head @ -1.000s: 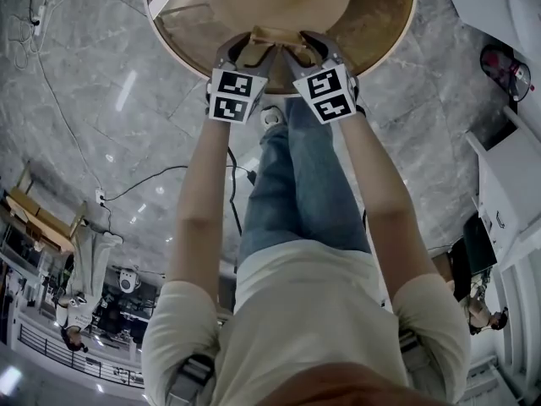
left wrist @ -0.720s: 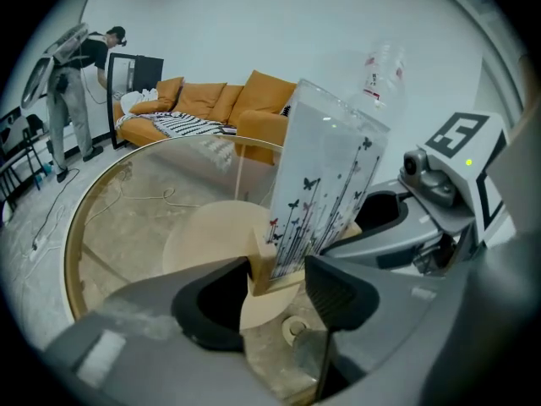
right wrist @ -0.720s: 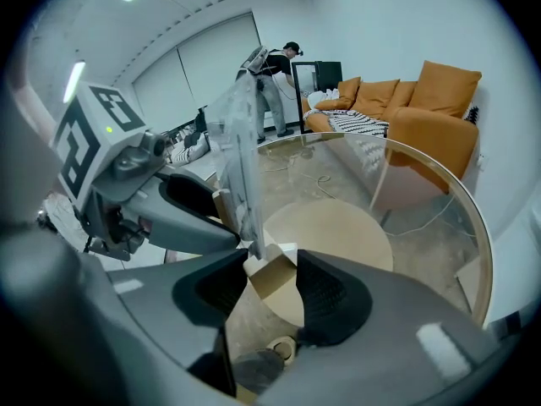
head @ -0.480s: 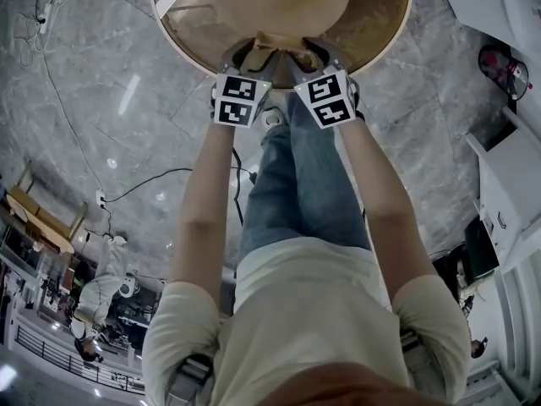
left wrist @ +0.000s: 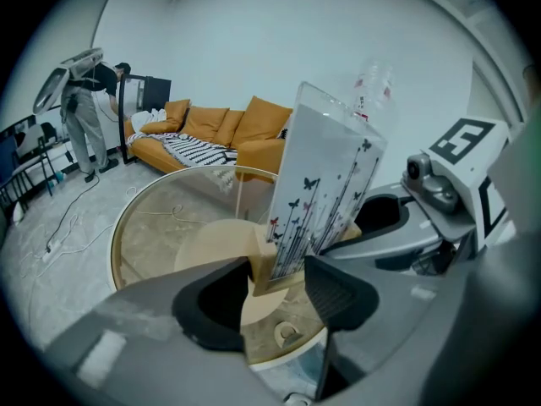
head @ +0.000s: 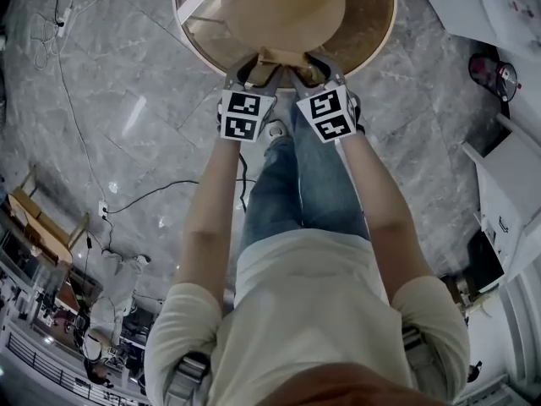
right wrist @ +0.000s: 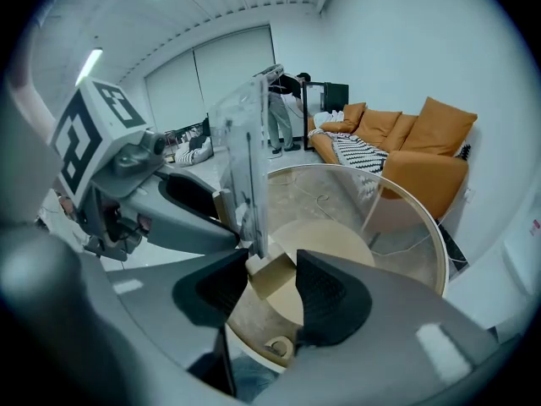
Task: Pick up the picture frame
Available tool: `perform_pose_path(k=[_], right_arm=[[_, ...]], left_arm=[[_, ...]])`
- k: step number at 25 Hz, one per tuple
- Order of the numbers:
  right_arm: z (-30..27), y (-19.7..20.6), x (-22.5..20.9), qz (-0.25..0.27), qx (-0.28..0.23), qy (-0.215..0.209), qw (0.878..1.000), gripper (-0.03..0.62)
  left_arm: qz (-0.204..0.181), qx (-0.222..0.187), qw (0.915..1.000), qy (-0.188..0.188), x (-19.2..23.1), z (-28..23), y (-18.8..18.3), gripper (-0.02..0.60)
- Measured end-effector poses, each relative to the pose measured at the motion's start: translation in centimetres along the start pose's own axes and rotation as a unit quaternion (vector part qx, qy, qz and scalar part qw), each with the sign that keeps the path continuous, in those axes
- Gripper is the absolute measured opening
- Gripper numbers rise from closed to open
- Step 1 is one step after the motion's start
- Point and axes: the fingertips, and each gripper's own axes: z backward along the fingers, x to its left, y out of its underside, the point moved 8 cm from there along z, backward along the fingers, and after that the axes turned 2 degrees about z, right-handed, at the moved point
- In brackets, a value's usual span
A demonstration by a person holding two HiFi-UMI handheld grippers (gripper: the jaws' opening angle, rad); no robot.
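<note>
The picture frame [left wrist: 325, 172] is a clear panel printed with butterflies on a wooden base [left wrist: 260, 271]. It hangs upright above the round glass table [head: 376, 24]. My left gripper [left wrist: 279, 290] is shut on one end of the base, and my right gripper [right wrist: 270, 284] is shut on the other end [right wrist: 272, 274]. In the right gripper view the panel [right wrist: 241, 155] stands edge-on. In the head view both grippers, left [head: 258, 73] and right [head: 306, 71], meet at the base [head: 276, 57] over the table's near edge.
An orange sofa [left wrist: 215, 129] stands beyond the table, with a person [left wrist: 84, 112] near equipment at the far left. White furniture [head: 507, 184] lines the right side. Cables [head: 68, 91] run across the marble floor at left. My legs [head: 296, 184] are below the grippers.
Both grippers have risen together with the frame between them. The table now looks smaller and farther below in the head view.
</note>
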Motion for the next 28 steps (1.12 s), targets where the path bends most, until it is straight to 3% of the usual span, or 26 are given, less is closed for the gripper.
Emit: perform_pose_path(k=[7,28], right_arm=[[4.6,-1.6,2.7,0.016,-0.017,0.010,1.000,0.176],[17.8,-4.3,10.8,0.044,-0.064,0.056,0.995,0.173]], left_arm=[[0.001,-0.027,0.9996,-0.008,-2.4,5.0,-0.7,0.210],[0.004,-0.088,0.9960,0.013,-9.6,18.0,-1.2,0.209]])
